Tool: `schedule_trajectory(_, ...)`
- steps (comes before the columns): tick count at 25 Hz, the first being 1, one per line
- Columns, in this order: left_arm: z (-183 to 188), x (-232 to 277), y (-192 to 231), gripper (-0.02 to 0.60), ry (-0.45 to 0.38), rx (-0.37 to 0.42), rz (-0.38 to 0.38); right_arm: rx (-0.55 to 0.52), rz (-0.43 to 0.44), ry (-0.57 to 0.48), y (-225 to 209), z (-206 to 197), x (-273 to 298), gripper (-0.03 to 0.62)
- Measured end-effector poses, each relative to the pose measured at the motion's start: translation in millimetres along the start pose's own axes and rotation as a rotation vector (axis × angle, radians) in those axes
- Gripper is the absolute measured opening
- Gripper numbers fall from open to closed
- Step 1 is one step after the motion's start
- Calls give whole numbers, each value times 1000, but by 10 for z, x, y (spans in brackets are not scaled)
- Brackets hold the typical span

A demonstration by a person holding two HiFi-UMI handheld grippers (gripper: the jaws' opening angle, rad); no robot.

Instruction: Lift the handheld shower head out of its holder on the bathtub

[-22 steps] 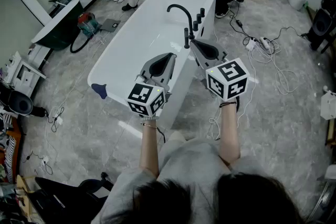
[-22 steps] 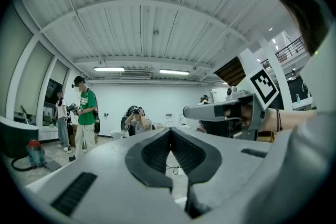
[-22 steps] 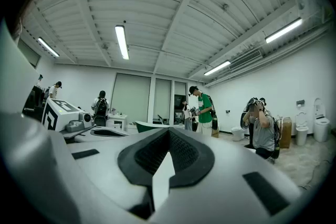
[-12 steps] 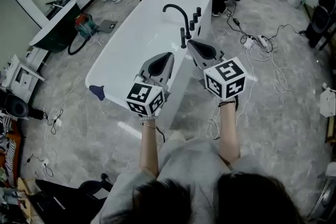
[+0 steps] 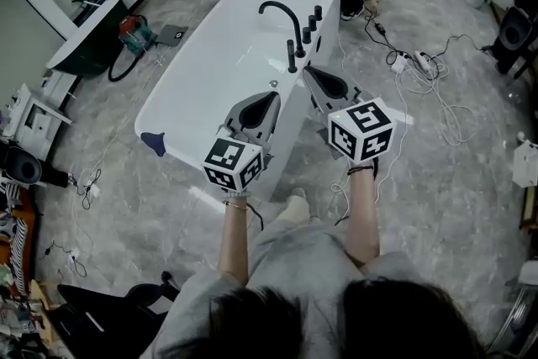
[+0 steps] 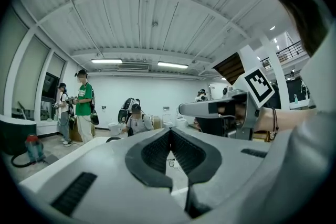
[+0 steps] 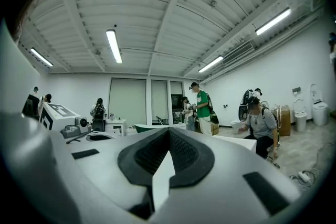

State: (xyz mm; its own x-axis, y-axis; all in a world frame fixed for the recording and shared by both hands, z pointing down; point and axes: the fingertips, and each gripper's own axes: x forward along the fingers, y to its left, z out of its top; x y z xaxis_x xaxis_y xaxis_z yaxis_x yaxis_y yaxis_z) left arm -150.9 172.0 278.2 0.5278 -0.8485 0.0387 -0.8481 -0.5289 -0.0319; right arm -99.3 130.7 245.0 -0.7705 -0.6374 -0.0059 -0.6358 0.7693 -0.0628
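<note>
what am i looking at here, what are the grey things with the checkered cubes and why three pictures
There is no robot here. A person holds a two-jaw gripper in each hand: the left gripper and the right gripper. The cubes with square markers are part of them.

The head view comes from a camera on the person's head, looking steeply down. The other two views come from a camera riding on each gripper, looking along its jaws.

Both pairs of jaws are shut and hold nothing.

In front stands a white bathtub with a black faucet on its rim. The short black upright piece next to the faucet looks like the handheld shower head, sitting in its holder, not yet touched.
</note>
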Motion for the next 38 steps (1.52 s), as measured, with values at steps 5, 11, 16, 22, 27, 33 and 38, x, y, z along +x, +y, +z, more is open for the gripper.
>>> schedule_trajectory(5,-168,78,63,6,36,-21,15,35,-21,28,-135,-207,74,0)
schedule_trajectory(11,-296,263,198,6,42,-34,12,54,-51,16,-409,-262,179,0)
schedule_trajectory(16,-359,599,225,6,45,-47,-20,36,-53,58,-683,-379,280,0)
schedule_trajectory(22,-418,1011,301,6,69,-51,-61,26,-32,66,-1016,-374,414,0)
schedule_trajectory(27,-370,1306,400,6,67,-37,-57,47,-72,49,-1409,-296,419,0)
schedule_trajectory(33,-444,1615,466,6,75,-64,-81,38,-81,71,-1650,-311,500,0)
schedule_trajectory(38,-498,1864,538,6,94,-79,-99,-9,-57,118,-1776,-305,641,0)
